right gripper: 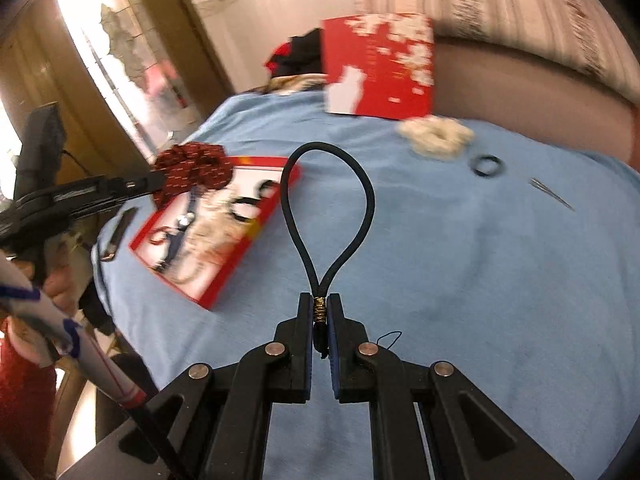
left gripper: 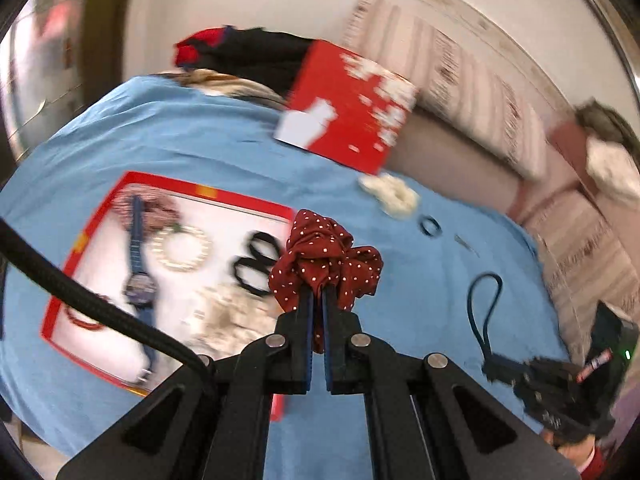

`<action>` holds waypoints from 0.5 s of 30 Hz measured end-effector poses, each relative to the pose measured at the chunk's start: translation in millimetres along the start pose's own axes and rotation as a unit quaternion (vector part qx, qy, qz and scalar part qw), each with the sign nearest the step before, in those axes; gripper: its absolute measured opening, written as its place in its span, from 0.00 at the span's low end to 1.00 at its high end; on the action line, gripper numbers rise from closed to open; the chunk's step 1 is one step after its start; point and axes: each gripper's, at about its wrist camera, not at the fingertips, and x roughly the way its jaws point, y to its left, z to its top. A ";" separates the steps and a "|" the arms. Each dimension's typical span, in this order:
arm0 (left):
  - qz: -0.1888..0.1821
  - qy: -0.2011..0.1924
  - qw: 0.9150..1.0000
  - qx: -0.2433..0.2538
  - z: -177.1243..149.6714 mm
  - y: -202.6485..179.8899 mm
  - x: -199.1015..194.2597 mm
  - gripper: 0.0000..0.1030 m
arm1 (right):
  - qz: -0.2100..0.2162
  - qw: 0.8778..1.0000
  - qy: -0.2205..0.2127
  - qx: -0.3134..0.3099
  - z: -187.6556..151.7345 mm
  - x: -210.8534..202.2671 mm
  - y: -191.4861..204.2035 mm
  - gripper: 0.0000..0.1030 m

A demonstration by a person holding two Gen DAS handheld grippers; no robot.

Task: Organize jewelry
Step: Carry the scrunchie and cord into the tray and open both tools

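My left gripper (left gripper: pixel 318 300) is shut on a dark red polka-dot scrunchie (left gripper: pixel 324 256) and holds it above the right edge of the red tray (left gripper: pixel 72 256). The tray holds a blue watch (left gripper: pixel 138 280), a pearl bracelet (left gripper: pixel 182 250), black hair ties (left gripper: pixel 256 266) and a red bracelet (left gripper: pixel 82 318). My right gripper (right gripper: pixel 320 304) is shut on a black cord loop (right gripper: pixel 328 208), held above the blue cloth (right gripper: pixel 460 260). The left gripper (right gripper: pixel 156 180) with the scrunchie (right gripper: pixel 192 168) also shows in the right wrist view, over the tray (right gripper: pixel 224 280).
On the cloth lie a cream scrunchie (left gripper: pixel 394 196), a small black hair tie (left gripper: pixel 430 226) and a thin metal pin (right gripper: pixel 554 194). A red box lid (left gripper: pixel 352 108) stands at the back, with dark clothes (left gripper: pixel 248 54) behind it. A sofa (left gripper: pixel 460 148) borders the far side.
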 end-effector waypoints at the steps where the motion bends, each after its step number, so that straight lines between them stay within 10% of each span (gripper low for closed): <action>1: 0.002 -0.004 1.000 -0.012 3.9 11.9 1.0 0.03 | 0.007 1.000 0.002 -0.007 6.9 6.3 11.3 0.07; 15: 0.066 -0.051 0.992 -0.097 39.5 131.5 32.4 0.04 | 0.086 0.992 0.067 -0.068 51.1 123.5 131.2 0.07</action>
